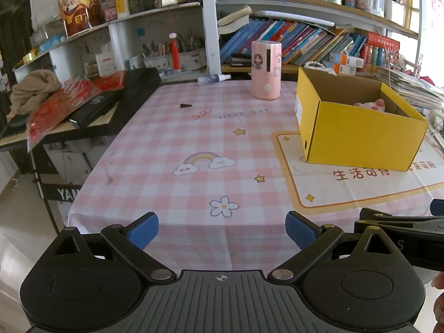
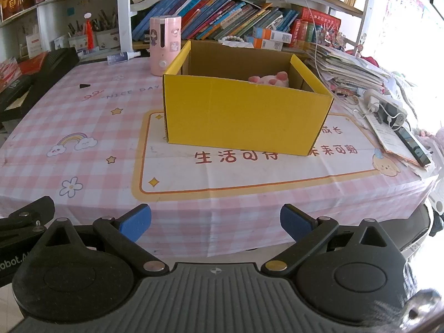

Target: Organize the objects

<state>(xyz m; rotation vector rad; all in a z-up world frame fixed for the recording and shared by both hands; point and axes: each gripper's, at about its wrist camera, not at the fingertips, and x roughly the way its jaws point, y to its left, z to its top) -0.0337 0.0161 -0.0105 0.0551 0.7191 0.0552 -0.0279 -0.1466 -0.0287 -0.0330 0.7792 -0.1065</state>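
A yellow cardboard box [image 2: 244, 116] [image 1: 358, 141] stands open on the pink checked tablecloth [image 1: 194, 138] [image 2: 83, 116]. Inside it lies a pink plush toy [image 2: 270, 79] [image 1: 373, 104], mostly hidden by the box wall. Behind the box stands a pink cylindrical humidifier [image 1: 265, 69] [image 2: 164, 45]. A small spray bottle [image 1: 213, 79] [image 2: 123, 57] lies at the table's far edge, and a small black piece [image 1: 185, 105] [image 2: 84, 85] lies on the cloth. My left gripper [image 1: 222, 230] and right gripper [image 2: 216, 223] hang open and empty over the near table edge.
Shelves of books [image 2: 222, 14] line the back wall. A black keyboard with red packets [image 1: 83, 102] sits at the left. Stacked papers, a power strip and a phone [image 2: 388, 116] crowd the table's right side. The other gripper's body [image 1: 402, 230] shows at right in the left wrist view.
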